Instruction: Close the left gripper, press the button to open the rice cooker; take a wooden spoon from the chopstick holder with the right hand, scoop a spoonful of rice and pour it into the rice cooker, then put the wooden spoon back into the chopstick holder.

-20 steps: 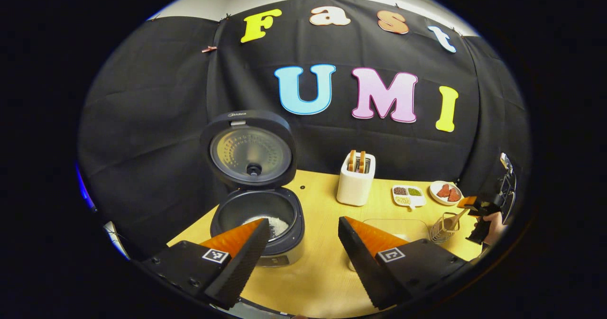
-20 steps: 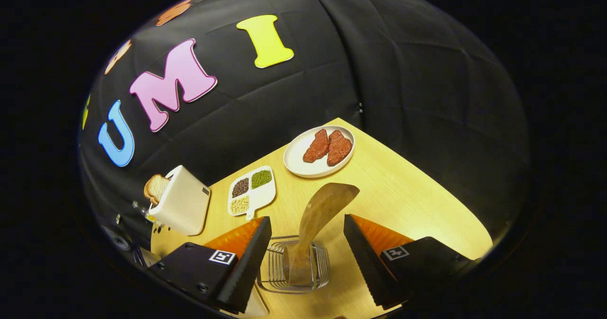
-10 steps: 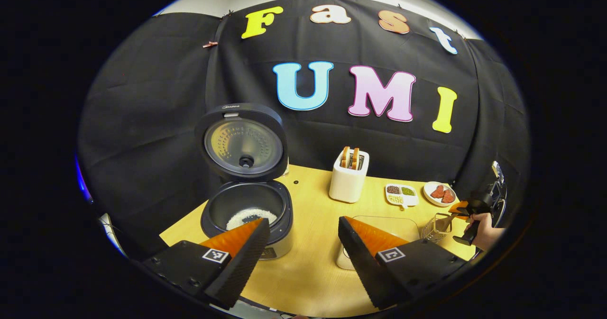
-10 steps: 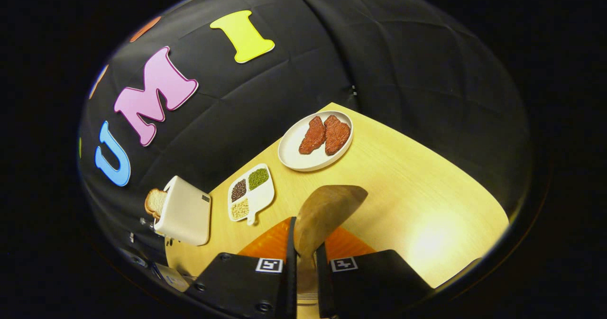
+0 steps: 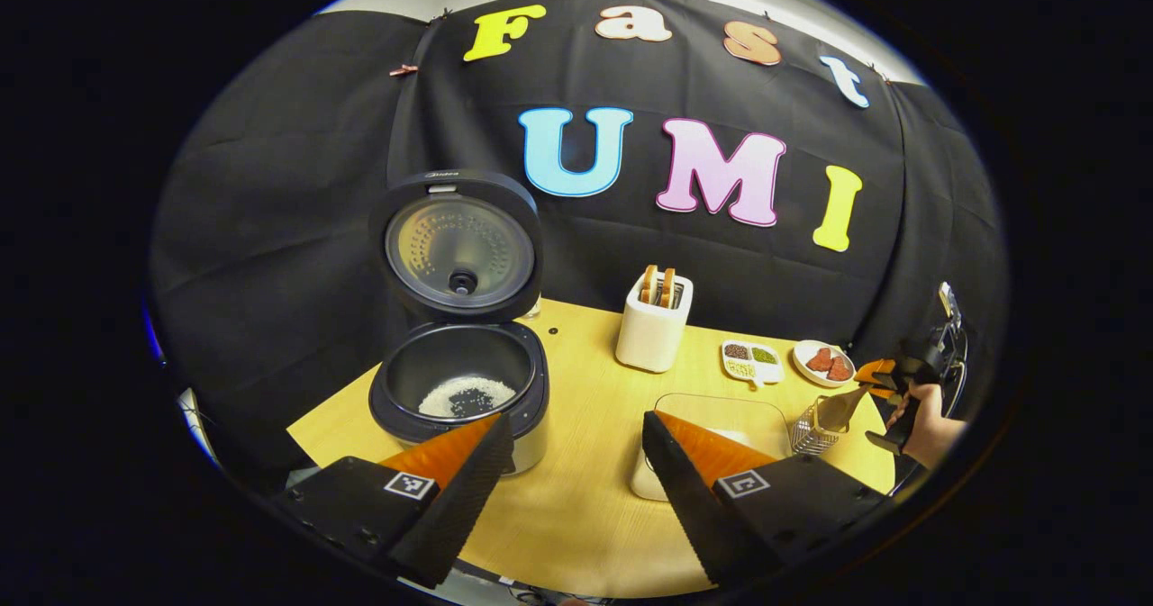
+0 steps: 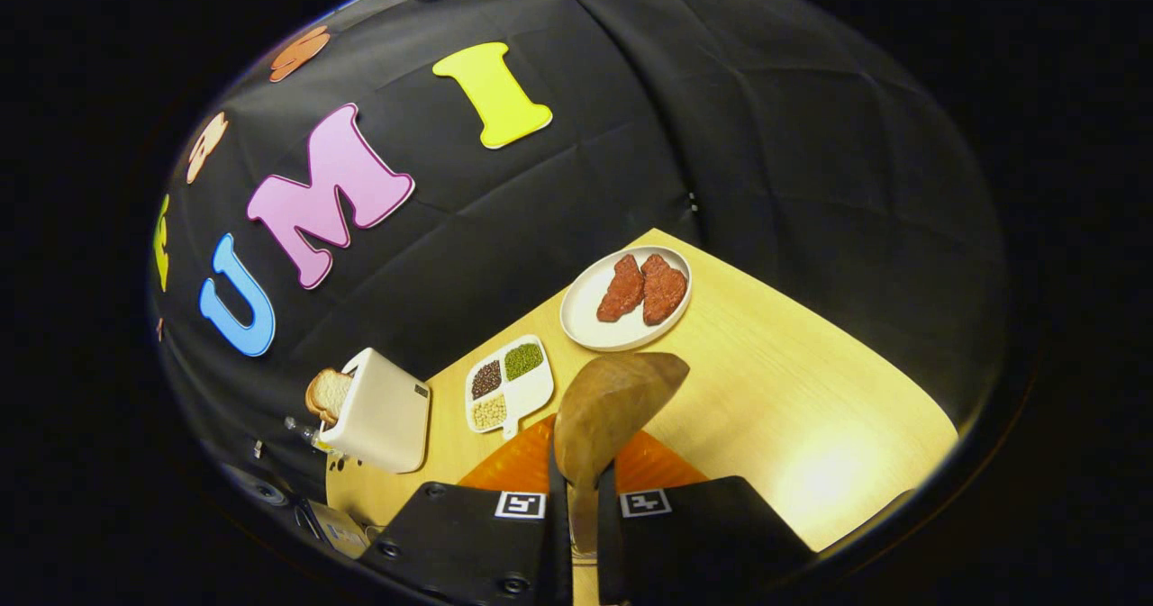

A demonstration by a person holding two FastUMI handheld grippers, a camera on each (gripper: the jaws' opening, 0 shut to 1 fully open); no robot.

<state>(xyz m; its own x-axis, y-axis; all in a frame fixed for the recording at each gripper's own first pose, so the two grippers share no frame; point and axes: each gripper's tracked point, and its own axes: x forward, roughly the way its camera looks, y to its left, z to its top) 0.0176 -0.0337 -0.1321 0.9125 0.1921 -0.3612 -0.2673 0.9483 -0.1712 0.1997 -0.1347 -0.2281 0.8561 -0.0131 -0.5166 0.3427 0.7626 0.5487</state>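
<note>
Right gripper has its fingers drawn nearly together on the narrow neck of the wooden spoon, and we see the smooth, rounded brown bowl of the spoon standing up past the fingertips. From the left gripper view, that spoon rises out of the wire chopstick holder at the table's far right, with a hand on the tool behind it; whether the tip has cleared the holder we cannot tell.

Left gripper hangs with its jaws wide apart and nothing between them; its ridged, wedge-shaped fingers frame the pale wood-grain table.

Left of it stands the rice cooker, a dark round pot with its domed lid upright, the lid's inner plate shiny and dotted with small holes. A thin patch of white rice lies on the pot's floor.

Behind the gripper's right finger we see a clear, rounded container. Farther back sits a boxy white toaster holding bread, a white divided dish of dark, green and pale grains, and a round white plate with two reddish slabs of meat.
</note>
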